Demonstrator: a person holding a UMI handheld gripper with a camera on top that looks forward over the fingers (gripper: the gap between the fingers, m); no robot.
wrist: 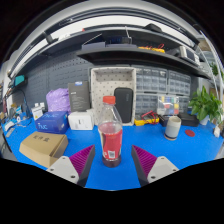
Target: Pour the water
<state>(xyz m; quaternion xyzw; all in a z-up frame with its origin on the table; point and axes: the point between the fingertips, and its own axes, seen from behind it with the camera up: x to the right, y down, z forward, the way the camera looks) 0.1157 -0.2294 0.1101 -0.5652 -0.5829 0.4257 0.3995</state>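
We hold our gripper [111, 160] spread wide before the red-capped clear plastic bottle [110, 130] mid-worktop [185, 148], pouring apparently unstarted, the grey cup [173, 126] waiting rightward.

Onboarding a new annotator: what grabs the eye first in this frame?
A clear bottle with a red cap, holding red liquid, stands on the blue table between the fingers of the open tool, with gaps at both sides. Beside it, off one finger, lies a cardboard box; beyond the other finger stand a small grey cup and a green plant.
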